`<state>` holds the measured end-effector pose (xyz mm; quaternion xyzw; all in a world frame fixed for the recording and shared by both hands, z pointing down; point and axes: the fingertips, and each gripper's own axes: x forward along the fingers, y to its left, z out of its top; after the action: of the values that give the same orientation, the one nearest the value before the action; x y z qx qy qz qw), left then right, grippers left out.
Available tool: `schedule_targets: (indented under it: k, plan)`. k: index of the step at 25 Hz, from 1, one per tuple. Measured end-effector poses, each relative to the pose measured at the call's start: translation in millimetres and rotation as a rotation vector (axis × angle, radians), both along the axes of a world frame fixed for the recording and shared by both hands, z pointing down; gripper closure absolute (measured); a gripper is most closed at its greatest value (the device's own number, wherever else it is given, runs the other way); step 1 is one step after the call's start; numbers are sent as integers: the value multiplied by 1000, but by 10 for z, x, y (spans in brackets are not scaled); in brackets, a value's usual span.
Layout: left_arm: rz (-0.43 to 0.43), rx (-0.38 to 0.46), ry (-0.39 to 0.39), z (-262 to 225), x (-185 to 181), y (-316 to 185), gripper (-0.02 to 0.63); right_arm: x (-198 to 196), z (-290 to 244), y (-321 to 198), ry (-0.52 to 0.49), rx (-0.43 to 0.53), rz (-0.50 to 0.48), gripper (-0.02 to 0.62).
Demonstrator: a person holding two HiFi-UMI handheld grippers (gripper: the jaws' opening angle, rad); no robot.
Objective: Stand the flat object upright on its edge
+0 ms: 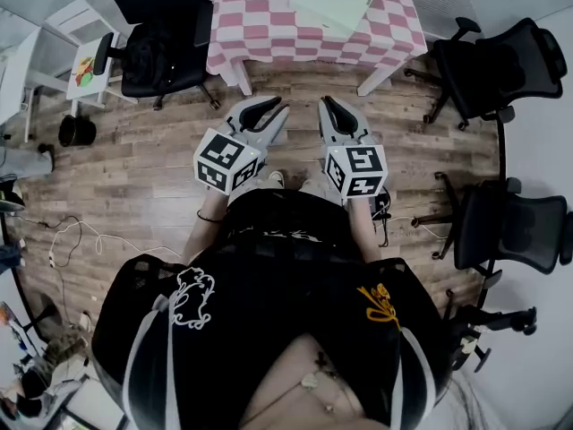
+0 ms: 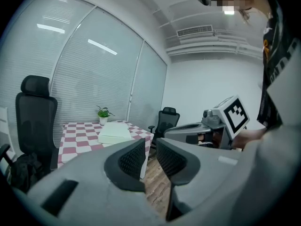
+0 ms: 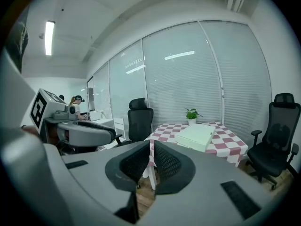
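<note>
Head view crops the far edge of the flat white box [image 1: 336,0] lying on the checkered table [image 1: 260,25] — left gripper [image 1: 279,106] and right gripper [image 1: 326,103] hang short of it, jaws pressed together, empty.

Head view: camera above the person, looking steeply down past the left tool [image 1: 279,107] and right tool [image 1: 325,102] to the floor [image 1: 134,177]; table [image 1: 251,16] at top edge.
Left gripper view: low, near level, table [image 2: 77,140] ahead-left.
Right gripper view: likewise, table [image 3: 225,142] ahead-right.
All three share the table.
</note>
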<state>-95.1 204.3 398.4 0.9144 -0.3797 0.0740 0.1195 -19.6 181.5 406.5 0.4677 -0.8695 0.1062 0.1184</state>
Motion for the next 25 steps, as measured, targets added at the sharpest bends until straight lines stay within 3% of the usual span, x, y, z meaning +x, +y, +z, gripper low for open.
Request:
schedule_targets:
  k: [6, 15, 25]
  plan:
    - [10, -37, -2, 168, -157, 17, 522, -98, 117, 36, 22, -28, 12, 561]
    - [39, -68, 3, 323, -51, -130, 522, 4, 321, -60, 48, -78, 19, 561]
    - [-19, -92, -20, 389, 3, -808, 522, 154, 392, -839, 24, -78, -12, 561]
